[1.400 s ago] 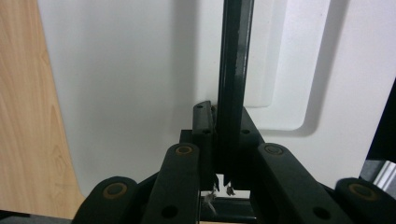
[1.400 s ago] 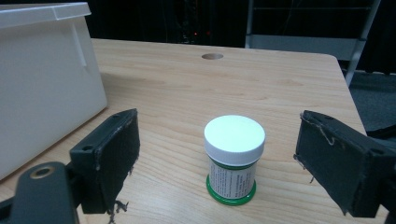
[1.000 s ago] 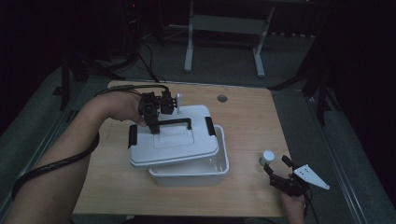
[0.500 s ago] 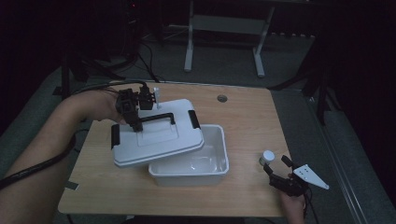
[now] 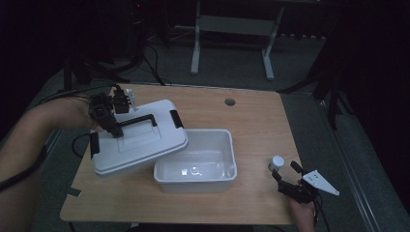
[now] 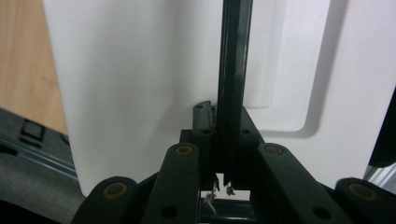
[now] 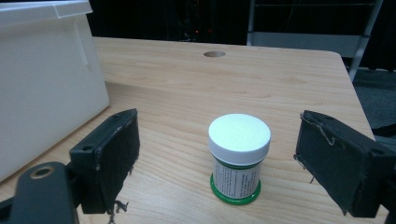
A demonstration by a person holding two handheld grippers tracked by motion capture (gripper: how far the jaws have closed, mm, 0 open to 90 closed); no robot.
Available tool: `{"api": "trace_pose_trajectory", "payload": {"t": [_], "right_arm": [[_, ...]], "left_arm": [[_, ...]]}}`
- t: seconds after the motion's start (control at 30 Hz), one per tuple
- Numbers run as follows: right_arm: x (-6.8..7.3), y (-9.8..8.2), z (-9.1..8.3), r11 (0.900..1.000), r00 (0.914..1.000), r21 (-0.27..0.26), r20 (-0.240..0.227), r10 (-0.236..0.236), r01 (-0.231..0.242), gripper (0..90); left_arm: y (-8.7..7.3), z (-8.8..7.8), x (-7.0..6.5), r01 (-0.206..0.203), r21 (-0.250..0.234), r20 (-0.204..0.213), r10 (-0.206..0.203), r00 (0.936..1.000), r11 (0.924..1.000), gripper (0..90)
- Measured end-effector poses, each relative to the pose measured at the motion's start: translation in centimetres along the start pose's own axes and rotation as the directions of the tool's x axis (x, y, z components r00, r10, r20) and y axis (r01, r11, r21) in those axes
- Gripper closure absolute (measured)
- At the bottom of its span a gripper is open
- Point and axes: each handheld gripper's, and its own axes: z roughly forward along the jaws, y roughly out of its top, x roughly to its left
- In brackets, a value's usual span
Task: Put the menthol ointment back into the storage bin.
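High view: the left gripper (image 5: 110,126) grips the black handle (image 5: 138,121) of the lid (image 5: 145,142), carried off the box (image 5: 196,166) toward the table's (image 5: 251,121) left edge.

Left gripper view: jaws clamp that thin handle (image 6: 232,84); the lid looks light, stiff and slippery.

Right gripper view: jaws spread wide around the jar (image 7: 239,156), not touching it.

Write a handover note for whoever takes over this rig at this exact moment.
Left gripper: shut on the lid handle, holding the white lid off to the bin's left.
Right gripper: open, jaws either side of the small white-capped jar, not touching it.
White bin: uncovered.
Done: lid off. Probably left: set the lid down, grasp the jar, perhaps bin it.
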Motion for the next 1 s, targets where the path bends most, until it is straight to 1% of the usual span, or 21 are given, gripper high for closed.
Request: {"api": "trace_pose_trajectory", "payload": {"t": [0.03,0.2,0.27,0.3,0.33,0.4,0.47,0.6,0.73,0.77,0.8,0.83,0.87,0.9,0.93,0.97,1.0], "right_arm": [[0.0,0.0,0.0,1.000,1.0000,0.002,0.000,-0.001,0.001,13.2],[0.0,0.0,0.0,1.000,1.0000,0.000,0.001,0.000,0.000,13.2],[0.0,0.0,0.0,1.000,1.0000,-0.003,0.007,0.004,-0.004,13.2],[0.0,0.0,0.0,1.000,1.0000,-0.004,0.005,0.005,-0.005,13.2],[0.0,0.0,0.0,1.000,1.0000,-0.002,0.007,0.005,-0.004,13.2],[0.0,0.0,0.0,1.000,1.0000,-0.001,0.006,0.002,-0.002,13.2],[0.0,0.0,0.0,1.000,1.0000,0.002,0.008,0.000,0.000,13.2],[0.0,0.0,0.0,1.000,1.0000,0.000,0.009,0.005,-0.005,13.2],[0.0,0.0,0.0,1.000,0.9999,0.000,0.009,0.005,-0.005,13.2],[0.0,0.0,0.0,1.000,0.9999,0.000,0.009,0.005,-0.005,13.2],[0.0,0.0,0.0,1.000,1.0000,0.002,0.007,0.006,-0.006,13.2],[0.0,0.0,0.0,1.000,1.0000,0.003,0.008,0.006,-0.006,13.2],[0.0,0.0,0.0,1.000,1.0000,0.003,0.007,0.006,-0.006,13.2],[0.0,0.0,0.0,1.000,0.9999,0.003,0.009,0.005,-0.005,13.2],[0.0,0.0,0.0,1.000,1.0000,0.004,0.009,0.004,-0.004,13.2],[0.0,0.0,0.0,1.000,1.0000,0.004,0.009,0.004,-0.004,13.2],[0.0,0.0,0.0,1.000,0.9999,0.004,0.009,0.004,-0.004,13.2]], "left_arm": [[-0.4,0.1,0.1,0.014,-0.002,0.004,-0.014,0.9999,0.9999,83.7],[-2.7,0.8,0.5,0.051,0.012,0.007,-0.051,0.9987,0.9986,83.7],[-3.5,1.1,0.7,0.069,0.014,0.016,-0.070,0.9975,0.9975,83.7],[-3.9,1.3,0.8,0.080,0.017,0.011,-0.080,0.9967,0.9967,83.7],[-4.3,1.4,0.9,0.087,0.019,0.017,-0.087,0.9960,0.9960,83.7],[-5.1,1.8,1.1,0.103,0.020,0.017,-0.103,0.9945,0.9945,83.7],[-5.7,2.4,1.2,0.111,0.022,0.016,-0.111,0.9937,0.9936,83.7],[-6.9,3.6,1.5,0.141,0.037,0.013,-0.141,0.9899,0.9894,83.7],[-8.3,4.5,1.9,0.181,0.042,0.007,-0.181,0.9834,0.9826,83.7],[-8.3,4.5,1.9,0.181,0.042,0.007,-0.181,0.9834,0.9826,83.7],[-8.9,5.0,2.1,0.202,0.042,0.003,-0.202,0.9794,0.9785,83.7],[-9.1,5.2,2.2,0.203,0.040,0.002,-0.203,0.9792,0.9784,83.7],[-9.4,5.5,2.3,0.212,0.038,0.009,-0.213,0.9771,0.9765,83.7],[-9.6,5.8,2.4,0.210,0.040,0.010,-0.211,0.9775,0.9768,83.7],[-9.7,6.2,2.4,0.214,0.039,0.005,-0.214,0.9767,0.9761,83.7],[-9.8,6.6,2.5,0.219,0.044,0.012,-0.220,0.9754,0.9747,83.7],[-9.9,7.0,2.5,0.218,0.049,0.011,-0.219,0.9757,0.9747,83.7]]}}
